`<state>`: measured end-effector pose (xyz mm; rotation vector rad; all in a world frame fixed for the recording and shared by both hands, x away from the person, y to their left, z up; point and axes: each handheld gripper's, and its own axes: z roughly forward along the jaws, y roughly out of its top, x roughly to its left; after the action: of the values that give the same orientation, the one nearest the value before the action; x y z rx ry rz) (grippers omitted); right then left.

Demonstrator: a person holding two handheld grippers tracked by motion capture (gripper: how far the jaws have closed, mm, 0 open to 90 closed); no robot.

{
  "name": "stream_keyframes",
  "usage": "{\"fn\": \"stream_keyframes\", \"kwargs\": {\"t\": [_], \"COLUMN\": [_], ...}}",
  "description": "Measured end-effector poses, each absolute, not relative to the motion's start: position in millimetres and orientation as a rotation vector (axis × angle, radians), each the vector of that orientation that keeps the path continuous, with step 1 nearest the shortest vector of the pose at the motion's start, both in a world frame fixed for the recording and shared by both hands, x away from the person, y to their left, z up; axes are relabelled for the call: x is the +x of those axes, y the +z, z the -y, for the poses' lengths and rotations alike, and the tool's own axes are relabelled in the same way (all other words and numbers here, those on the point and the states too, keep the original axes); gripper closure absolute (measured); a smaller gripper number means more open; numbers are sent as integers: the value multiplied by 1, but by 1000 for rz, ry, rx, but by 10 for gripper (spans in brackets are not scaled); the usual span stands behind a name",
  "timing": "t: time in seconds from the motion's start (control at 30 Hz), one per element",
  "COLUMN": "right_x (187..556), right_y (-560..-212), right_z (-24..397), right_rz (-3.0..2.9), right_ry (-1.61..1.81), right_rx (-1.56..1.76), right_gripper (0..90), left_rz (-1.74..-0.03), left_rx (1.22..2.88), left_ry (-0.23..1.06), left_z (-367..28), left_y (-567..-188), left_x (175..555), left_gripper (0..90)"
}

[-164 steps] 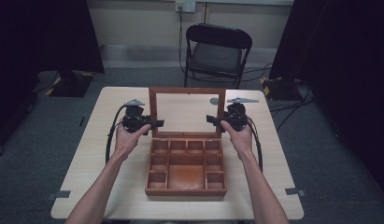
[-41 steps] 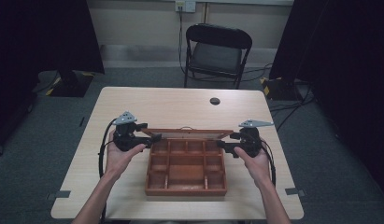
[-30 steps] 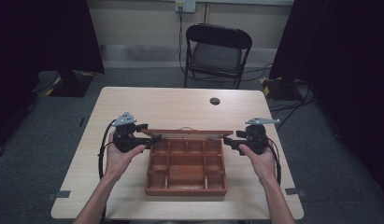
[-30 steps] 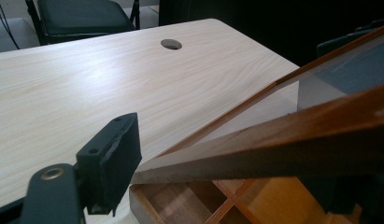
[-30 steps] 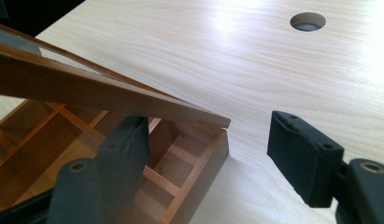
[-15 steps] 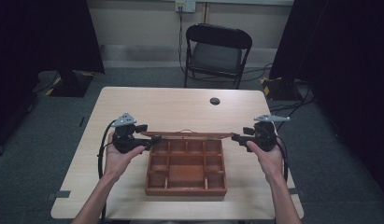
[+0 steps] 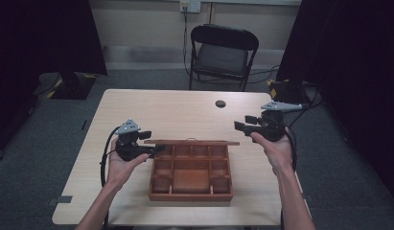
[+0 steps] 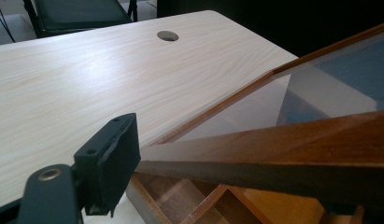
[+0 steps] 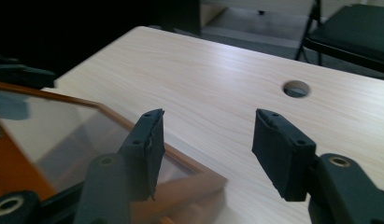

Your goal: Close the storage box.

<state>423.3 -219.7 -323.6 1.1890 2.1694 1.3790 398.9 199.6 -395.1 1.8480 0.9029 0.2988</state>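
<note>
Pale wood-grain surface (image 7: 185, 108) carries one landmark, a compartmented wooden box (image 7: 191, 176), which sits at the near middle, closest to the person.

Nearest the person, the box tray is uncovered; its compartments look empty as far as the high view shows.

At the box's far edge, the glass-panelled lid (image 7: 192, 142) hangs on its hinge, tilted low over the tray and not yet seated. In the left gripper view the lid frame (image 8: 292, 158) slants above the compartments with a clear gap beneath.

At the box's left far corner, the left tool (image 7: 154, 150) clamps the lid frame. One pad (image 8: 110, 161) presses against the frame edge in the left gripper view; the opposing jaw is hidden behind the wood.

Off the box's right far corner, the right tool (image 7: 240, 126) is raised clear of the lid. Its jaws stand at a medium gap, have just been closing, and hold nothing; the right gripper view shows bare surface between the pads (image 9: 146, 144), with the lid corner (image 9: 199, 184) below them.

Beyond the box, a cable hole (image 7: 220, 103) marks the surface's far side. Behind that stands a black folding chair (image 7: 222, 52) on the floor.

Status, judged: closing is largely complete. Remaining: lower the lid the last stretch onto the tray and release the left tool.
</note>
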Motion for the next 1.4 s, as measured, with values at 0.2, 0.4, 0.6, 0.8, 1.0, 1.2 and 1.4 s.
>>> {"fn": "stream_keyframes", "kwargs": {"t": [0.2, 0.4, 0.6, 0.8, 1.0, 1.2, 1.4], "right_x": [413, 410, 406, 403, 407, 406, 404], "right_y": [-313, -305, -298, -296, -302, -310, -317], "right_z": [203, 184, 161, 135, 120, 110, 106], "right_rz": [-2251, -2348, -2451, -2565, -2635, -2717, -2758], "right_ry": [1470, 1493, 1527, 1535, 1541, 1512, 1496], "right_rx": [1118, 1063, 972, 868, 831, 802, 798], "right_gripper": [485, 474, 560, 644, 694, 725, 749], "left_rz": [-903, -906, -902, -901, -896, -890, -885], "left_rx": [1847, 1845, 1846, 1845, 1851, 1848, 1864], "left_ry": [297, 296, 297, 300, 296, 294, 294], "left_z": [-200, -200, -200, -200, -200, -200, -199], "left_y": [-397, -398, -398, -399, -400, -401, -403], "left_x": [397, 396, 395, 395, 393, 390, 386], "left_gripper": [186, 186, 189, 189, 189, 189, 187]}}
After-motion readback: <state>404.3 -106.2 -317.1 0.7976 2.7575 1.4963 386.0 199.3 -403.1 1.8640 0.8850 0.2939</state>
